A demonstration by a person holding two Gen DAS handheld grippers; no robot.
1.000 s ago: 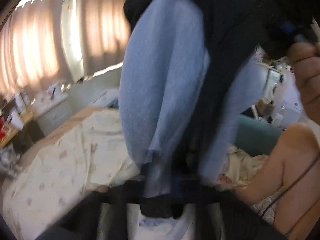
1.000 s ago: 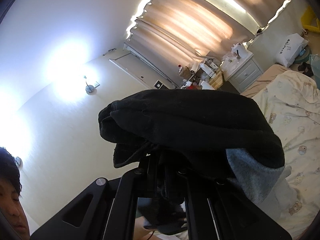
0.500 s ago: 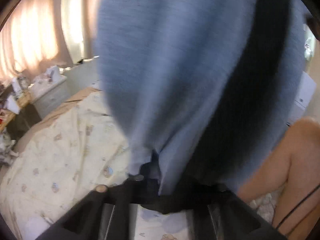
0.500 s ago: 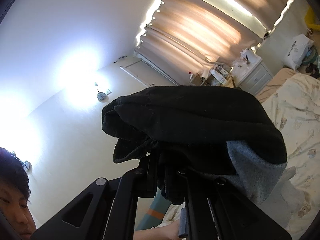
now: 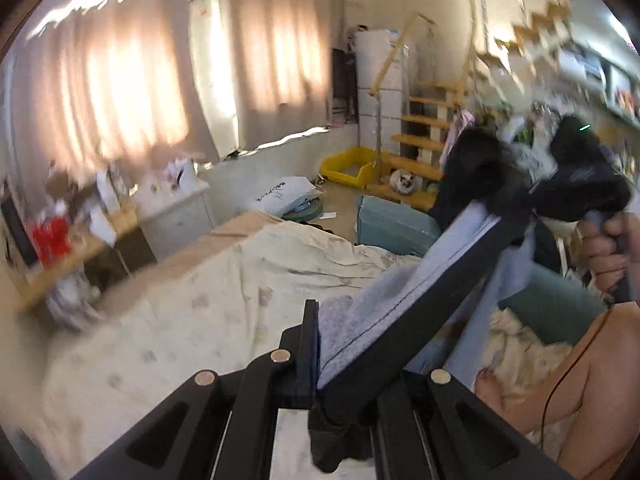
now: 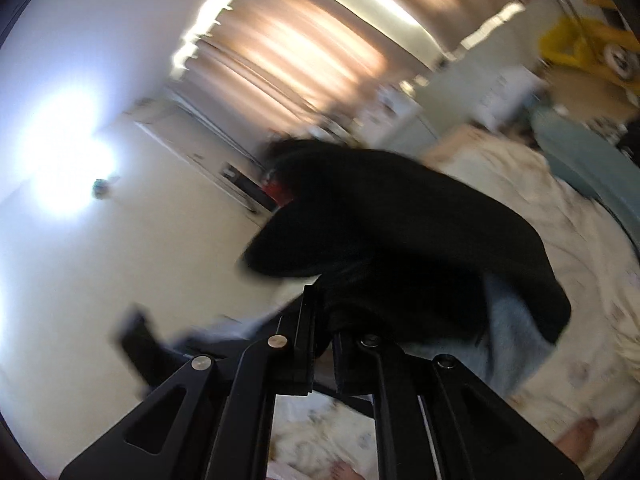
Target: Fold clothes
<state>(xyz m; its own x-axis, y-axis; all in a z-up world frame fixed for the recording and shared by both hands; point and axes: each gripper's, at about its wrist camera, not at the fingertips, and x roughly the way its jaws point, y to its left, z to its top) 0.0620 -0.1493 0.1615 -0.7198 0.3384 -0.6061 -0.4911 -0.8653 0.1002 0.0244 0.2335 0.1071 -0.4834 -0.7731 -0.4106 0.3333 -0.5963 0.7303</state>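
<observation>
Black-and-grey garment (image 5: pixel 404 304) was stretched taut in the air above the bed (image 5: pixel 208 312) between left gripper (image 5: pixel 344 384) and right gripper (image 6: pixel 324 344), both clamped on its edge; judged: keep tension even, corners level, while lowering flat.

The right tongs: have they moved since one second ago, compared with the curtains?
Yes. The right tongs, shut on the black-and-grey garment, have tilted downward: the curtains sit higher in the right wrist view, and more of the bed cover shows.
</observation>
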